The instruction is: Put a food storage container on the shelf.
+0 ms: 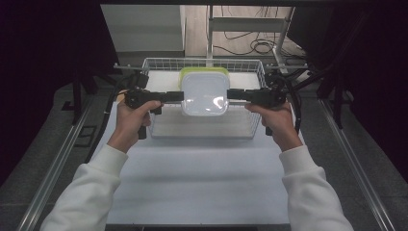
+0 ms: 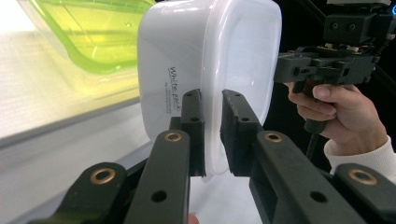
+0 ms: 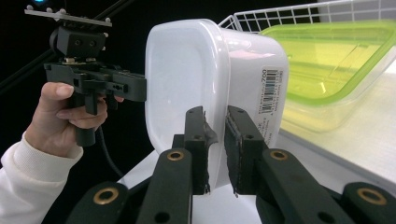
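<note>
Lifting goes best level: left tool (image 1: 180, 96) and right tool (image 1: 230, 94) each pinching the white container's (image 1: 205, 93) rim above the basket (image 1: 159, 61).

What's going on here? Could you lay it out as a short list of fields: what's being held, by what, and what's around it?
Held thing: white rounded plastic container, lid on
Left gripper: jaws clamped on the container's rim
Right gripper: jaws clamped on the opposite rim
Below it: white wire basket
Also in basket: translucent green plastic container, behind the white one
Surface: white table
Markings: barcode label on the white container's side
</note>
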Tool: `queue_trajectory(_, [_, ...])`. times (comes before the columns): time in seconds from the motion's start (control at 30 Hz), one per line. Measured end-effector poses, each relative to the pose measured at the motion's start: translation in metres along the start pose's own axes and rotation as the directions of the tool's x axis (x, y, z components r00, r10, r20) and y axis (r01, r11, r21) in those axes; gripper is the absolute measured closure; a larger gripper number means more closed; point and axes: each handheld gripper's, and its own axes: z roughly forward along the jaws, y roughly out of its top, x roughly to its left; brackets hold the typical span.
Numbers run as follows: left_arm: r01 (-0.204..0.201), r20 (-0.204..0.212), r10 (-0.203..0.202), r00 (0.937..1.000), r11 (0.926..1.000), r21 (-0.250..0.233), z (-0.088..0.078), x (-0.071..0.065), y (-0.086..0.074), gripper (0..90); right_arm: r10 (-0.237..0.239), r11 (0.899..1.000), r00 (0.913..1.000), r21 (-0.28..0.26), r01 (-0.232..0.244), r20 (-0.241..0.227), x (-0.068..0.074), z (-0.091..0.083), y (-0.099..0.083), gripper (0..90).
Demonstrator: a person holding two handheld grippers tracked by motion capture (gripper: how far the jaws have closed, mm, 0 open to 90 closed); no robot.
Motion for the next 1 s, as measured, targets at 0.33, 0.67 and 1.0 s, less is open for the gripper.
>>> queue_trajectory(0.33, [-0.018,-0.005,0.018,0.9998,0.9998,-0.003,0.001,0.0,0.021,80.3,0.005,1.0,1.0,-0.006,-0.005,0.004,-0.006,-0.001,0.019,79.1])
queue_trajectory(0.67, [-0.012,-0.003,0.012,0.9999,0.9998,-0.014,0.001,0.01,0.037,80.4,0.005,1.0,1.0,-0.009,-0.005,0.0,-0.01,0.006,0.036,79.1])
queue_trajectory(1.0, [0.001,-0.011,-0.001,0.9999,1.0,-0.01,0.006,0.022,0.057,80.2,0.021,1.0,0.9997,0.001,-0.021,0.011,-0.02,0.015,0.054,79.2])
